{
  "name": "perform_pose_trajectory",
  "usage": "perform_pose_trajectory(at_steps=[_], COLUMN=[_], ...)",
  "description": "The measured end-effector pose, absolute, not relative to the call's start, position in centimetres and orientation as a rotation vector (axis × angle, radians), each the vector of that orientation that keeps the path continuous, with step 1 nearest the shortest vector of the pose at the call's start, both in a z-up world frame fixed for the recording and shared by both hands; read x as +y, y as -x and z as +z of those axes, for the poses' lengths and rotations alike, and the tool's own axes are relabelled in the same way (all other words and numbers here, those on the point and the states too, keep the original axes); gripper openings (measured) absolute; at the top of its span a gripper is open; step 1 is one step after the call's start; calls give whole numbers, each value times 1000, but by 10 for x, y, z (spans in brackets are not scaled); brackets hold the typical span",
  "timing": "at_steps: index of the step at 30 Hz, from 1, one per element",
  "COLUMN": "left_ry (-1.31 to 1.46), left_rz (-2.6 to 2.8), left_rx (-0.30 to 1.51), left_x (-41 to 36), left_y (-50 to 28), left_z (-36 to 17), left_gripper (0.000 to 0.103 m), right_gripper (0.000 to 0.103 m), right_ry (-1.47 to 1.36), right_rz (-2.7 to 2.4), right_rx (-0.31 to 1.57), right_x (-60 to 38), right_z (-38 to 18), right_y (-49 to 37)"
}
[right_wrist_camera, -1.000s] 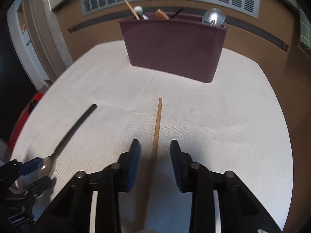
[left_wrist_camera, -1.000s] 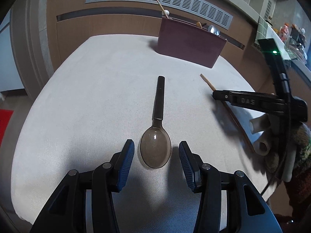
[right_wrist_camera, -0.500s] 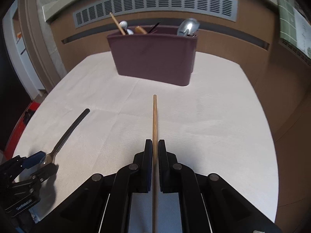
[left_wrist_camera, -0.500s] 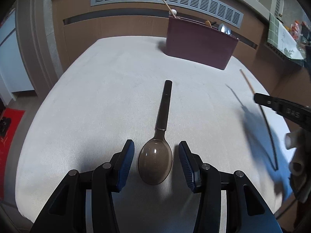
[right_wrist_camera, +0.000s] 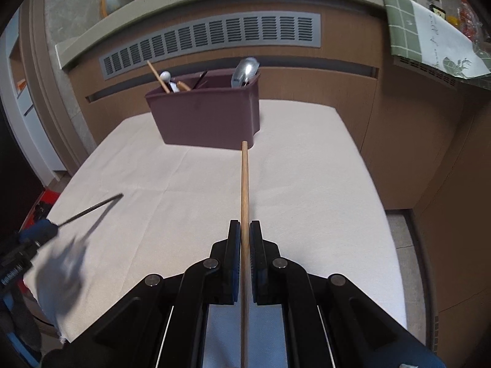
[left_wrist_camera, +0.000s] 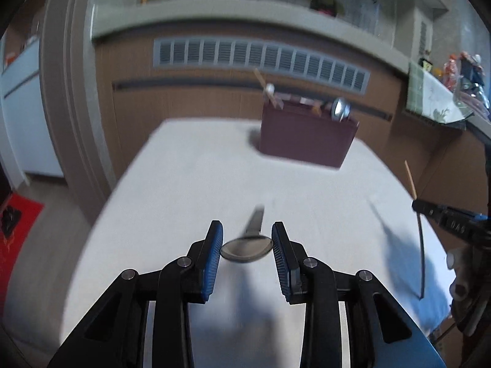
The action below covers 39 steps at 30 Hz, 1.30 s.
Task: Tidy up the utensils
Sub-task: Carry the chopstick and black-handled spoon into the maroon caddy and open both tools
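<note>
We've just closed the left gripper (left_wrist_camera: 246, 242) on the spoon (left_wrist_camera: 247, 246); right gripper (right_wrist_camera: 244, 239) clenches the chopstick (right_wrist_camera: 244, 184). Both lifted, next stop the caddy (right_wrist_camera: 205, 116).

A white-clothed table (right_wrist_camera: 307, 165) carries a maroon utensil caddy (right_wrist_camera: 208, 116) at its far edge.

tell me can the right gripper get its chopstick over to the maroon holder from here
Probably yes. The right gripper is shut on the wooden chopstick, whose tip points at the maroon holder. Only bare white cloth lies between them, and the left gripper with its spoon sits off to the side.
</note>
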<state>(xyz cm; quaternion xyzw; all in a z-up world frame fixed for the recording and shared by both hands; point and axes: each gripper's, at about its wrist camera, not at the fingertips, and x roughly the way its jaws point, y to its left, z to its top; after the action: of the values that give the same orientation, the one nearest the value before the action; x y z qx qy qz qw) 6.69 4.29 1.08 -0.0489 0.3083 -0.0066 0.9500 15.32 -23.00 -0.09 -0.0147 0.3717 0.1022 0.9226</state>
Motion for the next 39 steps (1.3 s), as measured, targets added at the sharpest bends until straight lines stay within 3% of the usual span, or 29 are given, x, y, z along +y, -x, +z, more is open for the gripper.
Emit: perform_pose_trajectory(at_steps=[10, 11, 12, 26, 39], left_ry=[89, 86, 83, 142, 144], left_rz=[-63, -68, -73, -96, -176], left_rx=[561, 563, 568, 599, 522], left_x=[41, 38, 37, 48, 40], left_y=[-73, -74, -73, -76, -96], left_z=[46, 48, 48, 47, 94], left_gripper=[31, 17, 13, 9, 9], right_gripper=[5, 5, 5, 5, 5], right_ry=[25, 24, 23, 21, -30], right_rz=[202, 201, 201, 200, 252], right_rx=[714, 713, 712, 718, 670], right_x=[-237, -238, -238, -238, -240], right_z=[12, 13, 12, 10, 26], right_y=[-144, -144, -144, -145, -151])
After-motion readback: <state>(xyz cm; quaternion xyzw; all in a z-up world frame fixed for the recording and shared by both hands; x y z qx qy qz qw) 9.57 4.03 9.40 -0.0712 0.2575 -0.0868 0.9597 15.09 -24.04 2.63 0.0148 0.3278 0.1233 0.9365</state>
